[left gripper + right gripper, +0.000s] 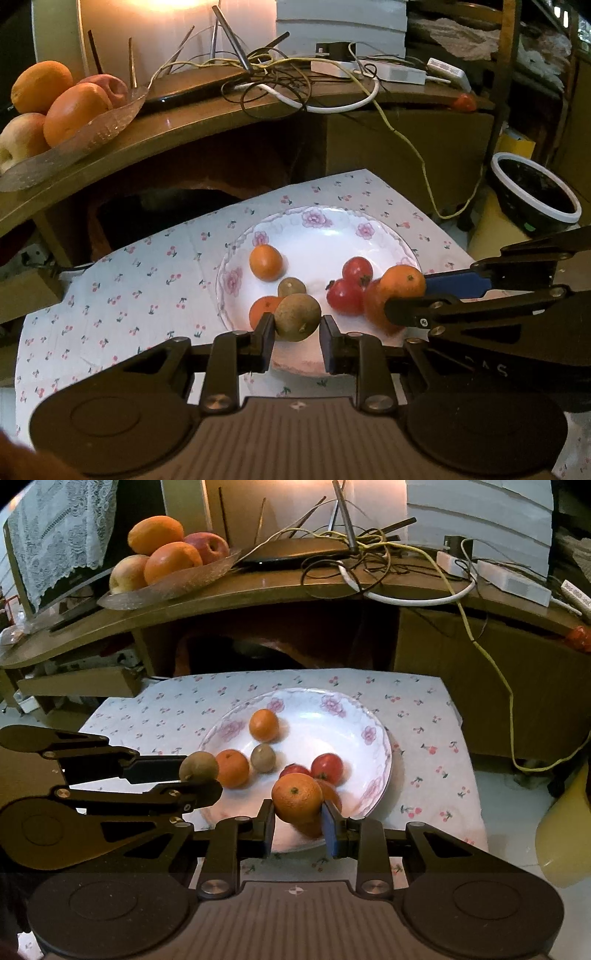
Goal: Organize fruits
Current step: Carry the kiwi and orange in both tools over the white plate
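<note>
We've got the cherry-print cloth (424, 716) under everything, w/ the floral plate (373, 734) on it and most of the small fruit lying in the plate: two more mandarins, a small brown one, two red ones.

Biggest risk as we see it: both fruits are round and pinched only at their sides, so a tilt or a bump between the two tools, which sit close together over the plate, could squirt one out; it'd roll off the plate onto the cloth, maybe off the edge. Second risk: setting a fruit down among the reds could knock them about.

Right gripper (298, 825) is clenched on the mandarin (297, 797), pads narrow, fruit sitting at the very tips just above the plate's near rim. Its lower part is blurred, so how deep the grip goes we can't tell.

Left gripper (297, 334) is likewise closed down, grasping the brown fruit (297, 316), prob. a kiwi, at its fingertips, over the plate's near-left side, beside a mandarin
</note>
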A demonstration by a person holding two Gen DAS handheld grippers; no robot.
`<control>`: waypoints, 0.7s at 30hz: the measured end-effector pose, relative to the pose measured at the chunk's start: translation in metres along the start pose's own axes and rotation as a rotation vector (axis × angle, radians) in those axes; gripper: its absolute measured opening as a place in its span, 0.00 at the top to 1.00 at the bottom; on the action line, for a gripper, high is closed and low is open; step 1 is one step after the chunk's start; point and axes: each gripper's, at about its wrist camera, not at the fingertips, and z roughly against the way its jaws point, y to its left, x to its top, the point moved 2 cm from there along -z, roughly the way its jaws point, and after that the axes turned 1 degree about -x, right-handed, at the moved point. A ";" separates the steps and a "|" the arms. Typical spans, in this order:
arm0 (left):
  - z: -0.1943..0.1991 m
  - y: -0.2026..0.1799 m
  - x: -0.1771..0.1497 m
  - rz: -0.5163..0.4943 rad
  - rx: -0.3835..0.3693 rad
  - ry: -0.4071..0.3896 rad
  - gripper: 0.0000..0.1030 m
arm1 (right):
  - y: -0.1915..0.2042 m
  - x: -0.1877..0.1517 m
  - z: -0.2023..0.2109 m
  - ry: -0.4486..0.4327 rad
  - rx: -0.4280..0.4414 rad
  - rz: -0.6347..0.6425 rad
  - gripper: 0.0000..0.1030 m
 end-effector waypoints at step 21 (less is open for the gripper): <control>-0.042 0.014 0.023 0.025 -0.003 0.014 0.70 | -0.018 0.025 -0.039 0.002 -0.019 0.011 0.70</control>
